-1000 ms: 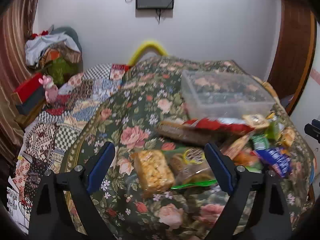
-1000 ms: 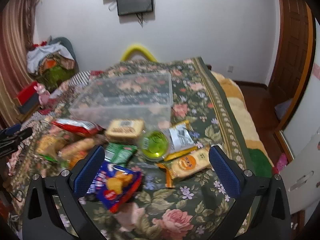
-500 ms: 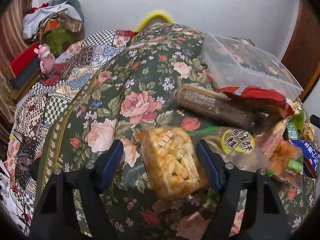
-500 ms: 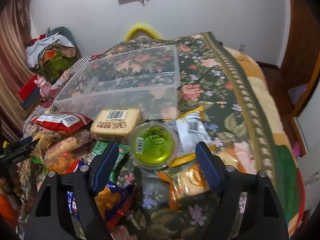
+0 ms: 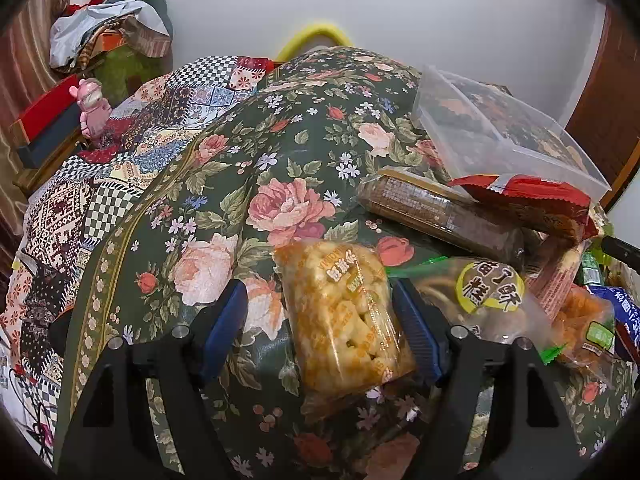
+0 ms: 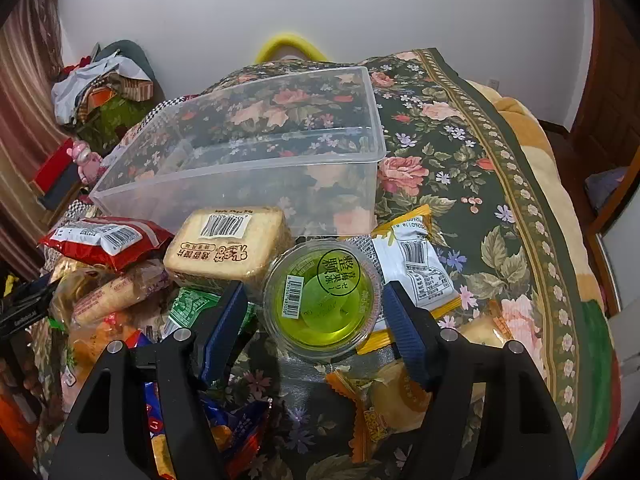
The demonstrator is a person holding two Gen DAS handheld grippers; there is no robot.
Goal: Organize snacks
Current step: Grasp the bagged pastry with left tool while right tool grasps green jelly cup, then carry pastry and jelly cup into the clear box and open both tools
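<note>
Fingers of both grippers are spread, the left gripper (image 5: 320, 332) straddling the puff bag (image 5: 344, 316), the right gripper (image 6: 312, 320) the jelly cup (image 6: 322, 300); close gently, centred, then lift toward the bin (image 6: 240, 184).

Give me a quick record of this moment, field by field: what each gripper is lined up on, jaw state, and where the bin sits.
left gripper: open, jaws either side of the yellow puffed-snack bag
right gripper: open, jaws either side of the green jelly cup
clear plastic bin: empty, just behind the snack pile
surface: floral blanket
nearest bin: beige cracker pack, red packet
</note>
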